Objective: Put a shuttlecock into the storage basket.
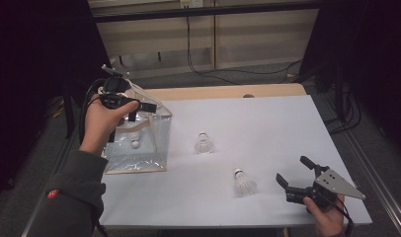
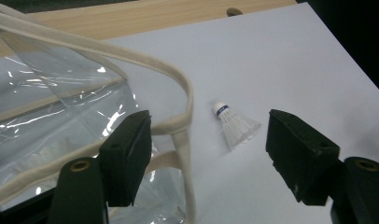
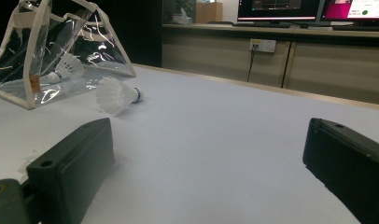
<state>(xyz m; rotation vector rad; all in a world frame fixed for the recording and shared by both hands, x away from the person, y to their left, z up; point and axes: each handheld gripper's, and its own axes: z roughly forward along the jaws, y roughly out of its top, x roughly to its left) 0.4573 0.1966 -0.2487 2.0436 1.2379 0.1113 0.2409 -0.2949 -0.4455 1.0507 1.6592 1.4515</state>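
One shuttlecock (image 1: 135,142) already lies inside the clear bag (image 1: 139,148), which stands at the left side of the worktop (image 1: 267,123) with its cream-trimmed mouth facing up. Two more are left outside on the white sheet: one shuttlecock in the middle (image 1: 203,143), a little to the right of the bag, and another nearer the front (image 1: 244,182), close to the person's right hand. So the packing looks about a third done, with two pieces to collect.

The left hand-held gripper (image 1: 139,106) hovers over the bag's top edge, held level by a hand in a grey sleeve. In the left gripper view its jaws stand apart with nothing pinched; the bag's cream strap (image 2: 183,126) loops between them but the pads do not press on it, and the middle shuttlecock lies on the sheet beyond.

The right hand-held gripper (image 1: 293,173) rests low near the front right corner, jaws spread wide and empty, pointing toward the near shuttlecock just beside it.
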